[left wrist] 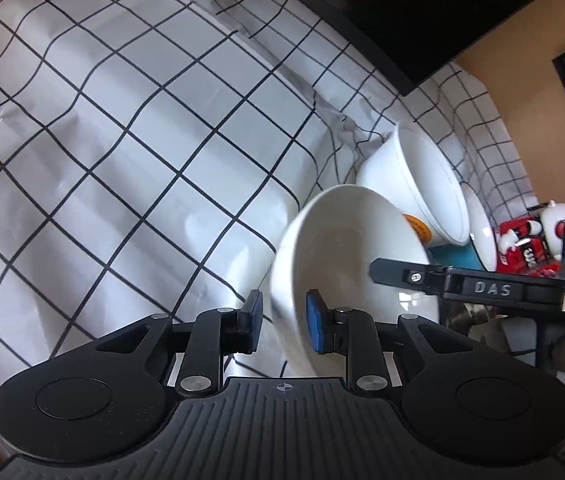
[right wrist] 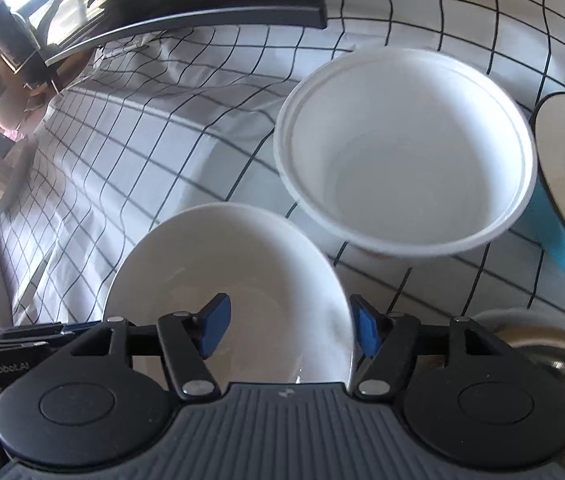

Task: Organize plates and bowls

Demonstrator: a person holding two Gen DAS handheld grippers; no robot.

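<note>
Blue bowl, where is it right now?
The blue bowl sits at the right edge of the right wrist view, on the checked cloth, just right of the plastic bowl.

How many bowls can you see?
3: a glossy white ceramic bowl between the gripper fingers, a white plastic bowl just behind it, and a blue bowl with white inside at the right edge. Others may be out of view.
</note>
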